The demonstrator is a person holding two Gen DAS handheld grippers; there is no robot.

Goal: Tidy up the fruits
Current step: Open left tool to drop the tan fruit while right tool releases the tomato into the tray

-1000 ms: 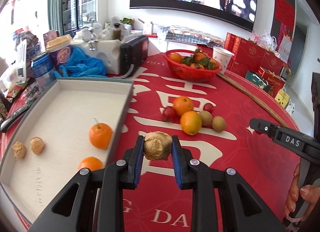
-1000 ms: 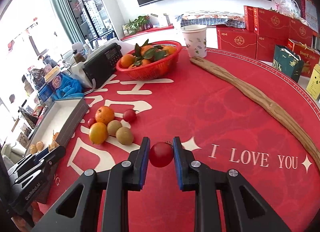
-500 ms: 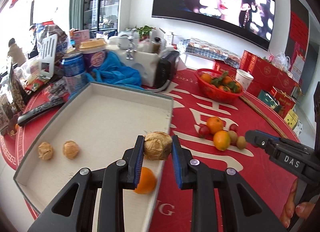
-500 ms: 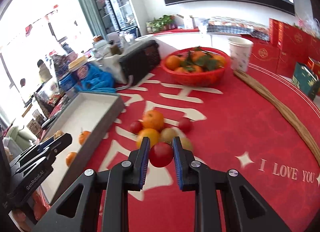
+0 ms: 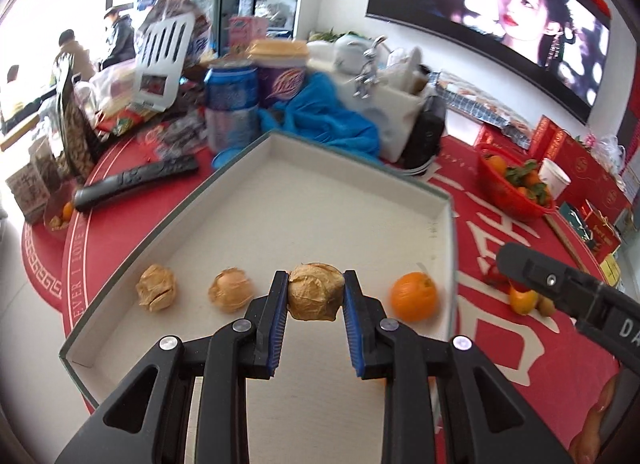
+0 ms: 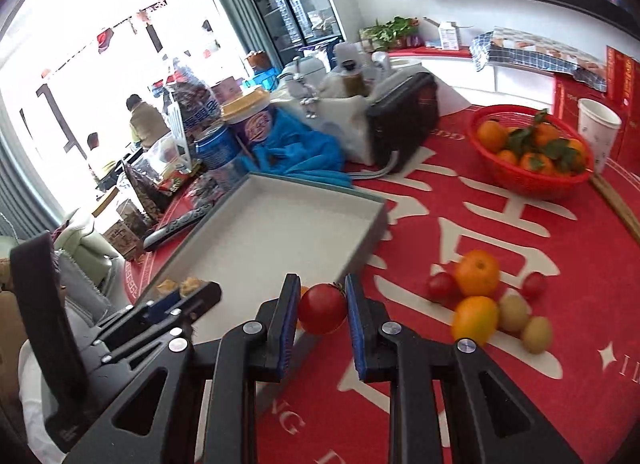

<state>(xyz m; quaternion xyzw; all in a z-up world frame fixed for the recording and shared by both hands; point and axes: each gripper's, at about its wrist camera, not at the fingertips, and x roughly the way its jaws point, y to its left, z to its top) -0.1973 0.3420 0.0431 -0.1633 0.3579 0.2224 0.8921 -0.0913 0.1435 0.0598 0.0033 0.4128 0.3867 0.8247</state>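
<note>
My left gripper (image 5: 316, 294) is shut on a tan papery fruit (image 5: 316, 296) and holds it over the white tray (image 5: 352, 172), in line with two like fruits (image 5: 157, 291) (image 5: 231, 294) and an orange (image 5: 413, 296) lying in the tray. My right gripper (image 6: 322, 308) is shut on a red tomato (image 6: 322, 309) above the tray's (image 6: 360, 240) near right corner. On the red tablecloth to the right lie oranges (image 6: 477, 272), small tomatoes (image 6: 441, 286) and kiwis (image 6: 537, 334). The left gripper also shows in the right wrist view (image 6: 176, 300).
A red basket (image 6: 528, 180) of leafy oranges and a paper cup (image 6: 598, 128) stand at the back right. Behind the tray are a blue cloth (image 5: 332, 124), cans (image 5: 230, 104), a black radio (image 6: 404, 120) and a remote (image 5: 136, 180).
Both grippers have swung left with their fruits. The left one now hangs over the tray beside the two tan fruits; the right one has reached the tray's corner.
</note>
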